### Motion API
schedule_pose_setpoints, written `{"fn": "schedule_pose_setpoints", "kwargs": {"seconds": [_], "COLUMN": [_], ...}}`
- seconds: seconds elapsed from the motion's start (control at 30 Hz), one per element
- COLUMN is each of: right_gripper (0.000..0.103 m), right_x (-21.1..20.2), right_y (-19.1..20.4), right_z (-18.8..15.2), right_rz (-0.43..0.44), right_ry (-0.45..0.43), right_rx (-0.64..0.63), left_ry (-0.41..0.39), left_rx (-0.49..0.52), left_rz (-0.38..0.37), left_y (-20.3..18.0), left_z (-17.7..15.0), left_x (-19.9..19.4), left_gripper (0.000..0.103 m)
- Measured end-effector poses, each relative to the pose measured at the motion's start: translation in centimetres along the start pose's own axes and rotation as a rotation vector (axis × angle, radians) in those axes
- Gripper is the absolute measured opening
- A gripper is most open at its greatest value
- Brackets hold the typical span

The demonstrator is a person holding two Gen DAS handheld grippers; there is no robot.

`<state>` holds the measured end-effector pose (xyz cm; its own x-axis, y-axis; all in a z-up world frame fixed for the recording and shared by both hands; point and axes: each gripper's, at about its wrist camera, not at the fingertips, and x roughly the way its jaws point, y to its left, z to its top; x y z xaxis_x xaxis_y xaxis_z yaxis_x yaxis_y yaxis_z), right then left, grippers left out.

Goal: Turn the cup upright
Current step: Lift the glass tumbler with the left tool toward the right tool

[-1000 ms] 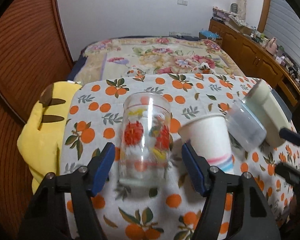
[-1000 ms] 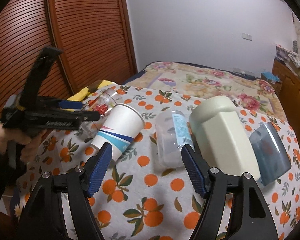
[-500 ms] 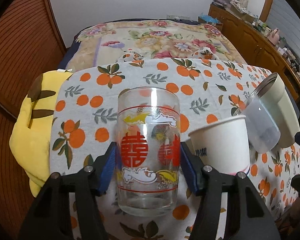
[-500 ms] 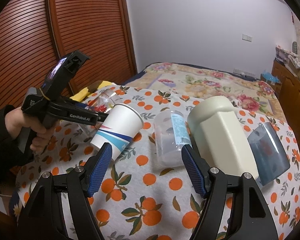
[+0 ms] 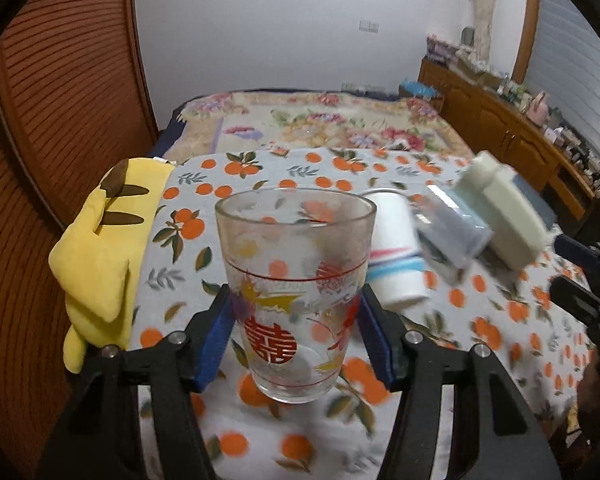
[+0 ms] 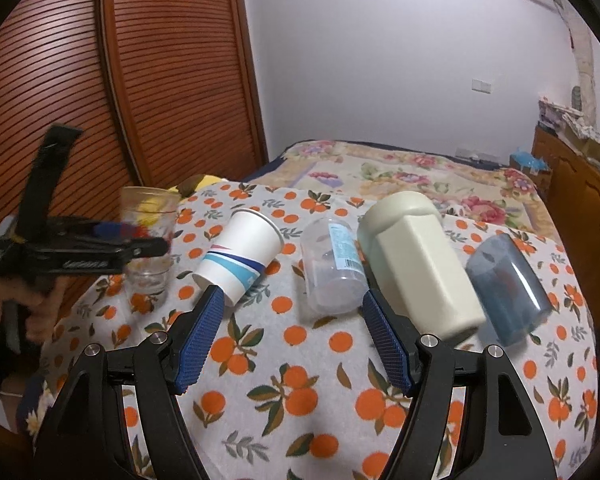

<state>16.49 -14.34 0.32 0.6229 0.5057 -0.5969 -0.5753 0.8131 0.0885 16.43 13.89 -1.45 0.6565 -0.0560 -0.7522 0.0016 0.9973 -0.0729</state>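
A clear glass cup (image 5: 296,292) with red and yellow prints stands upright, mouth up, between the blue pads of my left gripper (image 5: 296,320), which is shut on its lower half. In the right wrist view the same glass cup (image 6: 150,240) is at the table's left end, held by the left gripper (image 6: 140,240), its base at or just above the cloth. My right gripper (image 6: 290,344) is open and empty, hovering over the cloth in front of the lying cups.
On the orange-print tablecloth (image 6: 300,360) lie a white paper cup (image 6: 240,256), a clear plastic cup (image 6: 332,264), a cream container (image 6: 416,264) and a grey-blue cup (image 6: 508,284), all on their sides. A yellow plush (image 5: 100,248) hangs off the left edge.
My left gripper closed on the glass cup and turned it from lying on its side to upright, mouth up. The right gripper has hardly moved.
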Motion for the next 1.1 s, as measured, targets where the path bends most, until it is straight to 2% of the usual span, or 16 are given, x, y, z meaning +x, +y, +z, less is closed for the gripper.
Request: {"fn": "schedule_pose_setpoints", "kwargs": {"seconds": [0.17,0.47,0.83,1.1], "right_gripper": [0.074,0.074,0.074,0.074], "right_x": [-2.4,-7.0,-10.5,-10.4], "right_y": [-0.6,-3.3,-6.2,-7.6], "right_z": [-1.2,-4.7,-8.2,-8.5], "right_rz": [-0.024,-0.094,-0.126,-0.134], "right_ry": [-0.028,-0.044,-0.020,-0.014], "right_rx": [0.013,0.059,0.140,0.184], "left_ry": [-0.028,-0.026,0.082,0.109], "left_rx": [0.017,0.069,0.092,0.088], "left_rz": [-0.057,-0.199,-0.316,-0.325], "left_y": [-2.5,-10.4,-18.1,-19.3], "left_z": [-1.5,-4.6,-7.5,-6.6], "left_x": [-2.7,-5.3,-3.0,-0.9], "left_gripper": [0.058,0.058,0.058,0.059]}}
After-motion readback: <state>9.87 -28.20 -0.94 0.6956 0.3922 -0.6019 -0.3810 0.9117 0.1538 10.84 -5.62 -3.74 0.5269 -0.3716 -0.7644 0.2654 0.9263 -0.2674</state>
